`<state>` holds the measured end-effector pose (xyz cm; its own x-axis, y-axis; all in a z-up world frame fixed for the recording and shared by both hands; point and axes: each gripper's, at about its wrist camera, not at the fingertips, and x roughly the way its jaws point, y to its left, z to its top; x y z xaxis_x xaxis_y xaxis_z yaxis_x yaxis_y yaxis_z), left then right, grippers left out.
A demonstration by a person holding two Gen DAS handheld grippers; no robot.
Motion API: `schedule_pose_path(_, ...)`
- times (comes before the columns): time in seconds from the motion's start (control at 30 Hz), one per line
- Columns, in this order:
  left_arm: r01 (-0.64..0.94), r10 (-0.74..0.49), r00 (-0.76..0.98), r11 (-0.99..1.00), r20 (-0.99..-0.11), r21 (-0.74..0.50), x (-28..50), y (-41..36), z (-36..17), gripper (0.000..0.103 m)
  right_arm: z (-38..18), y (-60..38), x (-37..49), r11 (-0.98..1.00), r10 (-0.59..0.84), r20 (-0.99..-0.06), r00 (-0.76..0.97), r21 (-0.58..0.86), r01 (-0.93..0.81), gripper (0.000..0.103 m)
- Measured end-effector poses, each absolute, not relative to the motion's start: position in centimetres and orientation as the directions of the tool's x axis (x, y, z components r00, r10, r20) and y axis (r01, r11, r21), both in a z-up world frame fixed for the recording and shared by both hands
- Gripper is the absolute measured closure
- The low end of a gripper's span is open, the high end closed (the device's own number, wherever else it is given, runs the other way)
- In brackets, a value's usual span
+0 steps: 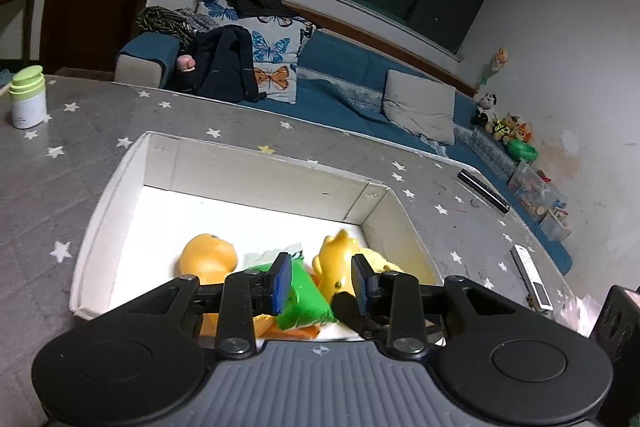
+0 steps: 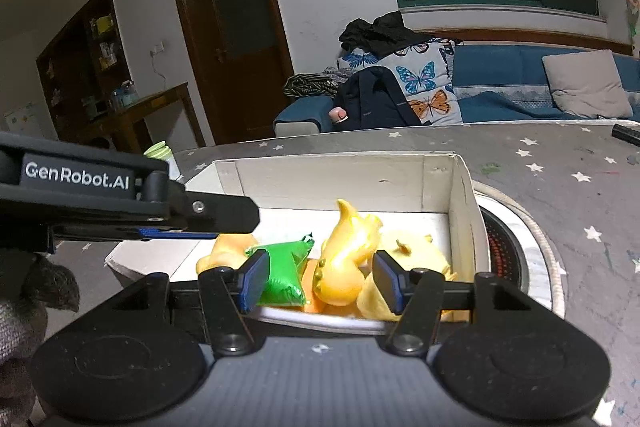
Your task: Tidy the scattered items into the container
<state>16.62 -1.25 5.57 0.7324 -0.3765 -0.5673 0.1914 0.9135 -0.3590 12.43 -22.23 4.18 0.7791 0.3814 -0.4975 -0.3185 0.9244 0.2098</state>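
Note:
A white cardboard box (image 1: 256, 171) sits on the grey star-patterned table; it also shows in the right wrist view (image 2: 328, 179). Inside lie a green packet (image 1: 306, 297) (image 2: 282, 273), a glossy yellow toy figure (image 1: 336, 263) (image 2: 344, 251), an orange round toy (image 1: 208, 257) (image 2: 228, 249) and a pale yellow toy (image 2: 412, 255). My left gripper (image 1: 322, 281) is open and empty just above the box's near edge. My right gripper (image 2: 320, 281) is open and empty over the box's near side. The left gripper's black body crosses the right wrist view at left.
A white bottle with a green cap (image 1: 28, 97) stands at the table's far left. A black bar (image 1: 482, 191) and a white remote (image 1: 532, 275) lie to the right. A round heater grille (image 2: 508, 247) sits beside the box. A blue sofa (image 1: 360, 75) is behind.

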Motion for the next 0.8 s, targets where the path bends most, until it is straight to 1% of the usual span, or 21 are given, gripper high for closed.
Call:
schedule_pose_path(0.1,0.195,-0.368,0.735,0.919,-0.570,-0.343,15.5,-1.2,5.7,0.068,4.4,-22.3,11.5,0.922,0.387,-0.494,0.779,0.207,-0.327,0.044)
schedule_pose_path(0.13,0.198,-0.365,0.736,0.922,-0.570,-0.334,15.1,-1.2,5.8,0.068,4.5,-22.3,11.1,0.922,0.388,-0.492,0.779,0.204,-0.330,0.042)
schedule_pose_path(0.17,0.201,-0.360,0.739,0.925,-0.569,-0.324,14.6,-1.2,5.8,0.068,4.6,-22.3,10.7,0.922,0.388,-0.490,0.780,0.203,-0.331,0.036)
schedule_pose_path(0.2,0.201,-0.353,0.742,0.928,-0.569,-0.312,14.1,-1.2,5.9,0.068,4.7,-22.4,10.2,0.921,0.389,-0.488,0.782,0.201,-0.332,0.031)
schedule_pose_path(0.27,0.202,-0.339,0.747,0.935,-0.572,-0.291,13.2,-1.2,5.9,0.068,4.8,-22.4,9.4,0.921,0.389,-0.483,0.784,0.199,-0.335,0.029)
schedule_pose_path(0.37,0.201,-0.315,0.753,0.946,-0.578,-0.254,11.8,-1.4,5.9,0.067,4.9,-22.5,8.2,0.922,0.387,-0.482,0.786,0.194,-0.335,0.020)
schedule_pose_path(0.47,0.199,-0.292,0.757,0.955,-0.585,-0.219,10.6,-1.6,5.6,0.067,4.9,-22.6,7.0,0.924,0.382,-0.478,0.791,0.185,-0.334,0.014)
schedule_pose_path(0.5,0.198,-0.286,0.758,0.957,-0.587,-0.210,10.2,-1.6,5.5,0.067,5.0,-22.6,6.6,0.925,0.381,-0.478,0.791,0.182,-0.335,0.009)
schedule_pose_path(0.6,0.191,-0.264,0.765,0.964,-0.588,-0.184,9.1,-1.6,5.3,0.067,5.0,-22.7,5.6,0.925,0.379,-0.478,0.793,0.177,-0.335,0.003)
schedule_pose_path(0.67,0.185,-0.255,0.765,0.967,-0.592,-0.178,8.6,-1.6,5.1,0.067,5.0,-22.7,4.9,0.928,0.370,-0.483,0.794,0.166,-0.332,0.000)
schedule_pose_path(0.8,0.172,-0.232,0.762,0.973,-0.604,-0.157,7.5,-1.6,4.6,0.067,4.9,-22.5,3.8,0.930,0.365,-0.494,0.789,0.154,-0.334,0.000)
